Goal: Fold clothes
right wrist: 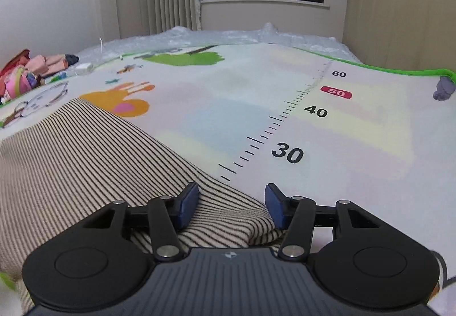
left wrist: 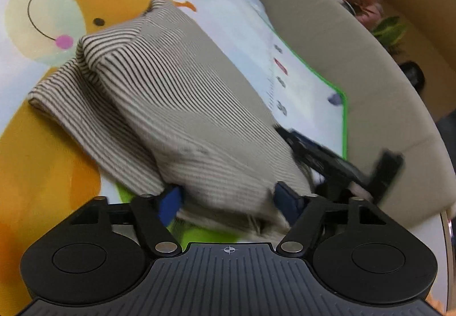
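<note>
Striped garment (left wrist: 171,93) lies part-folded on cartoon play mat (left wrist: 34,145), sleeve tucked across body. Left gripper (left wrist: 228,202) spread wide, near hem between its blue pads, not pinched. Right gripper (right wrist: 231,202) also spread wide, straddling garment's corner edge low over mat. Both seem positioned at hem for next fold. Beige bed surround (left wrist: 342,65) borders mat.

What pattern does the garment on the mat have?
Thin dark stripes on beige garment; clearest in the right wrist view.

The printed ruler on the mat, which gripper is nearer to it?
Right. The right gripper sits at the striped garment's corner beside the printed ruler; the left gripper holds cloth farther away.
</note>
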A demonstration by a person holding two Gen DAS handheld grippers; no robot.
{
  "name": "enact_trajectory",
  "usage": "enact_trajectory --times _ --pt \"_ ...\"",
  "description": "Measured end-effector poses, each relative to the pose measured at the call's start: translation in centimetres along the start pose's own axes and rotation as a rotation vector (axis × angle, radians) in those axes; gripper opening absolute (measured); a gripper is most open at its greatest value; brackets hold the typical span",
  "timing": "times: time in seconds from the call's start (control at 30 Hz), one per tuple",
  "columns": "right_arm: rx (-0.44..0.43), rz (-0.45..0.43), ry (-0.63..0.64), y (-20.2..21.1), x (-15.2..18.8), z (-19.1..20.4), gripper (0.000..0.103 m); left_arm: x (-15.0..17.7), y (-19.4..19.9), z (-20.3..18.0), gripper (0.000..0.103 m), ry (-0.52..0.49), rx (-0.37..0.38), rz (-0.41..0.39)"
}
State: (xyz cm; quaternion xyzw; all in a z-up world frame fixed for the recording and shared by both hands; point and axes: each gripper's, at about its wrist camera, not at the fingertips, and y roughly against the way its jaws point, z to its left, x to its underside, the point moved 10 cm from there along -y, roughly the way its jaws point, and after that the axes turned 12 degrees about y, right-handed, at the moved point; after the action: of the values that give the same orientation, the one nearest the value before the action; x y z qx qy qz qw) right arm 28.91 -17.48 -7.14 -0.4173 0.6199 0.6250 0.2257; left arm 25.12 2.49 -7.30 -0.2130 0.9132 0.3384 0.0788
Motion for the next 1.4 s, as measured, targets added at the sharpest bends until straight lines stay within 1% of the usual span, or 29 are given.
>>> enact_trajectory --times 0.03,0.07,0.13,0.27,0.4,0.5,0.57,0.6,0.67,0.7,0.73,0.77,0.83,0.9,0.97,1.03,1.1,1.13,1.17,1.23,1.33,1.4 --pt "-0.007 0.002 -0.001 0.4 0.3 0.1 0.052 -0.6 -0.3 0.1 0.064 0.001 -0.007 -0.013" --pt "-0.011 0.005 0.001 0.9 0.6 0.2 0.052 -1.3 -0.6 0.3 0.063 0.002 -0.014 -0.026" --pt "-0.012 0.009 0.007 2.1 1.4 0.5 0.052 -2.5 -1.4 0.5 0.063 0.003 -0.017 -0.036" --pt "-0.010 0.016 0.004 4.0 2.4 1.9 0.054 -5.2 -2.7 0.8 0.063 0.012 0.002 -0.043" --pt "-0.066 0.022 0.010 6.0 3.0 4.5 0.054 -7.6 -3.1 1.2 0.063 0.020 -0.004 -0.083" --pt "-0.105 0.026 0.022 7.1 3.3 6.6 0.054 -8.2 -3.0 1.4 0.063 0.015 -0.010 -0.106" --pt "-0.127 0.030 0.047 7.9 3.3 7.8 0.054 -8.0 -2.4 1.4 0.063 -0.001 -0.022 -0.117" --pt "-0.137 0.031 0.066 8.2 3.2 8.3 0.054 -7.8 -1.8 1.4 0.065 -0.023 -0.041 -0.126" --pt "-0.145 0.014 0.092 9.0 2.4 8.4 0.056 -7.1 -0.4 0.9 0.072 -0.094 -0.083 -0.156" --pt "-0.142 -0.001 0.094 9.4 1.8 8.2 0.062 -6.7 0.4 0.3 0.076 -0.136 -0.092 -0.174" --pt "-0.138 -0.022 0.087 9.9 1.1 7.9 0.066 -6.3 1.2 -0.2 0.077 -0.178 -0.100 -0.191" --pt "-0.133 -0.048 0.076 10.3 0.2 7.7 0.066 -5.8 2.0 -0.7 0.077 -0.217 -0.105 -0.206" --pt "-0.127 -0.101 0.069 10.7 -1.5 7.5 0.066 -4.4 2.8 -2.0 0.078 -0.273 -0.079 -0.211" --pt "-0.141 -0.119 0.080 10.4 -2.4 8.0 0.066 -2.9 2.8 -2.9 0.078 -0.310 -0.050 -0.188" --pt "-0.173 -0.085 0.088 9.2 -2.0 8.8 0.066 -1.9 2.1 -2.5 0.077 -0.314 -0.063 -0.157" --pt "-0.200 -0.020 0.119 7.8 -0.3 9.9 0.066 -1.0 1.5 -1.1 0.077 -0.319 -0.122 -0.144" --pt "-0.212 0.007 0.136 7.1 1.3 10.3 0.065 -0.5 1.4 1.0 0.075 -0.313 -0.190 -0.129" --pt "-0.217 0.015 0.141 6.9 2.1 10.5 0.066 -0.3 1.5 1.5 0.073 -0.316 -0.192 -0.128" --pt "-0.225 0.020 0.142 7.0 2.3 10.5 0.066 -0.1 1.9 1.8 0.073 -0.326 -0.187 -0.129" --pt "-0.232 0.039 0.158 7.3 1.9 10.3 0.068 -0.1 2.5 1.9 0.074 -0.338 -0.198 -0.133" --pt "-0.194 0.034 0.251 8.4 0.7 10.6 0.070 -0.3 3.7 1.2 0.076 -0.365 -0.221 -0.172" --pt "-0.196 0.015 0.297 9.3 0.2 11.3 0.070 -0.3 4.4 0.0 0.076 -0.381 -0.198 -0.203"
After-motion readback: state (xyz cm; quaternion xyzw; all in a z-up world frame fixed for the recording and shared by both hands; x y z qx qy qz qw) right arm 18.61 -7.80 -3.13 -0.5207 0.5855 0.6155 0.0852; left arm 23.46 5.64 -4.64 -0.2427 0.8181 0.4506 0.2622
